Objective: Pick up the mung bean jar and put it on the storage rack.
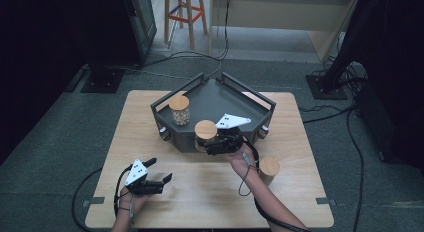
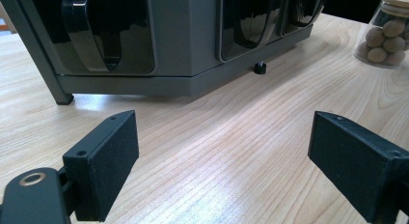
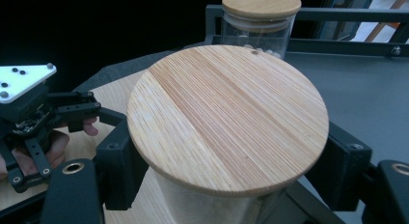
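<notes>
A glass jar with a round wooden lid (image 1: 205, 130) (image 3: 226, 118) hangs at the front rim of the dark grey tray (image 1: 250, 99). My right gripper (image 1: 206, 143) (image 3: 226, 178) is shut on its body just under the lid, one black pad on each side. A second lidded jar (image 1: 179, 109) (image 3: 260, 21) stands inside the tray at its left rear. My left gripper (image 1: 161, 170) (image 2: 222, 156) rests low over the table's front left, open, with bare wood between its pads. In the right gripper view the left gripper (image 3: 29, 113) appears at the left edge.
A third lidded jar (image 1: 269, 168) (image 2: 386, 35) holding round brown pieces stands on the wooden table (image 1: 210, 192) right of the right hand. The tray's front wall (image 2: 183, 40) rises just beyond the left gripper. Cables and a stool (image 1: 186, 14) lie on the floor beyond the table.
</notes>
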### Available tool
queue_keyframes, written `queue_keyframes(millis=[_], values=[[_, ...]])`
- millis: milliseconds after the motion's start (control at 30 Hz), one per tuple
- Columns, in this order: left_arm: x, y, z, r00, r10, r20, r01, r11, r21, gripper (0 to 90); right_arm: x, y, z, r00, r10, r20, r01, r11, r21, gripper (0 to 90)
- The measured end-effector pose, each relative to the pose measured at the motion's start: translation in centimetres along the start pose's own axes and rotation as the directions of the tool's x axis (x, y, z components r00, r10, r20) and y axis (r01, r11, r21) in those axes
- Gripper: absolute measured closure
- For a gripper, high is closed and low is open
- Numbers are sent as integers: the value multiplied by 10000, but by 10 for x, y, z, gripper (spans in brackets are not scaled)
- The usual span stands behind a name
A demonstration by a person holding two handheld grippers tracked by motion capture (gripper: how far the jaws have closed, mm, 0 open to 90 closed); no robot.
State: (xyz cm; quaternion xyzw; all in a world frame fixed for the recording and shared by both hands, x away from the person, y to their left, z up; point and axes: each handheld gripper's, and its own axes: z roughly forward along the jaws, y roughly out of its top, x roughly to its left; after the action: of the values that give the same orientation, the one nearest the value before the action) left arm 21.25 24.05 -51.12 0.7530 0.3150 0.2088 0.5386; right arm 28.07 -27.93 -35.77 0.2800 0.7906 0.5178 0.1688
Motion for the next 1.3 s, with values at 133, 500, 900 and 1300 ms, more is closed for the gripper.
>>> queue_keyframes(millis=[133, 500, 900, 1300], values=[[0, 0, 0, 10000, -5, 8, 5, 10000, 8, 105, -1, 3, 1, 10000, 19, -17, -19, 10000, -40, 250], [1, 0, -1, 10000, -12, -14, 12, 10000, 4, 105, -3, 8, 2, 10000, 49, 57, -48, 10000, -62, 250], [1, 0, -1, 10000, 0, -2, 0, 10000, -1, 105, -7, 11, 3, 9996, 130, 267, -126, 9998, -135, 250], [1, 0, -1, 10000, -9, 9, 9, 10000, -5, 105, -16, 15, 7, 9979, 480, 434, -469, 9986, -261, 250]])
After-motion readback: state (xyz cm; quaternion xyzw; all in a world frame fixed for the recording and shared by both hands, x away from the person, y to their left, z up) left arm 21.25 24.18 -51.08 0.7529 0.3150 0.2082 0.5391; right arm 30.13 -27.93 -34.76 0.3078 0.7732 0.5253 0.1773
